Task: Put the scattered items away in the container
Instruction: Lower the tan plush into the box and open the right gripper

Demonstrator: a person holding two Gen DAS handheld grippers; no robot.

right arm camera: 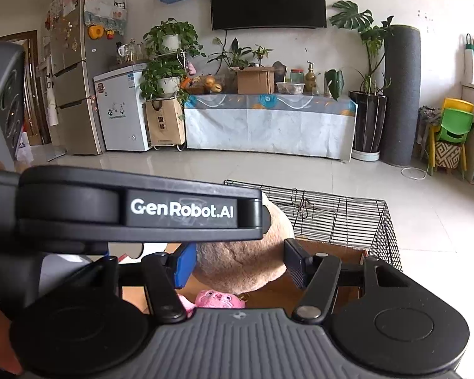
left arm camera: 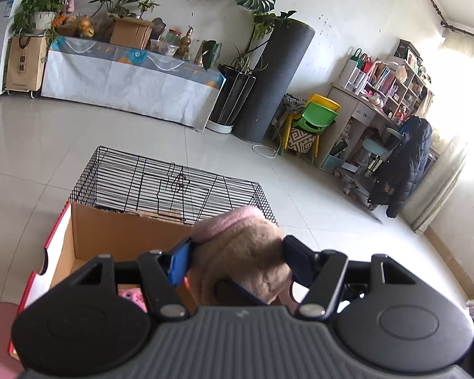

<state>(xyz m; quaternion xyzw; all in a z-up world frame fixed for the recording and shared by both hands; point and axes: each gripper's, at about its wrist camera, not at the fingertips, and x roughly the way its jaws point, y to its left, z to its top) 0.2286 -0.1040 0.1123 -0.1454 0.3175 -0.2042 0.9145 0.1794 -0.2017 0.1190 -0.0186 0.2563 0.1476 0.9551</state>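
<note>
A tan plush toy (left arm camera: 243, 259) with a pink rim sits between the fingers of my left gripper (left arm camera: 237, 252), which is shut on it above the open cardboard box (left arm camera: 110, 233). The same tan plush (right arm camera: 243, 262) also sits between the fingers of my right gripper (right arm camera: 240, 260), which press on its sides. The left gripper's black body (right arm camera: 136, 211) crosses the right wrist view just above. A pink plush toy (right arm camera: 218, 299) lies inside the box (right arm camera: 331, 252); it also shows in the left wrist view (left arm camera: 132, 297).
A black wire cage (left arm camera: 170, 186) stands right behind the box on the tiled floor; it also shows in the right wrist view (right arm camera: 338, 214). A cloth-covered table (right arm camera: 268, 123), potted plants, a fridge (right arm camera: 75, 72) and small chairs (left arm camera: 312, 120) line the walls.
</note>
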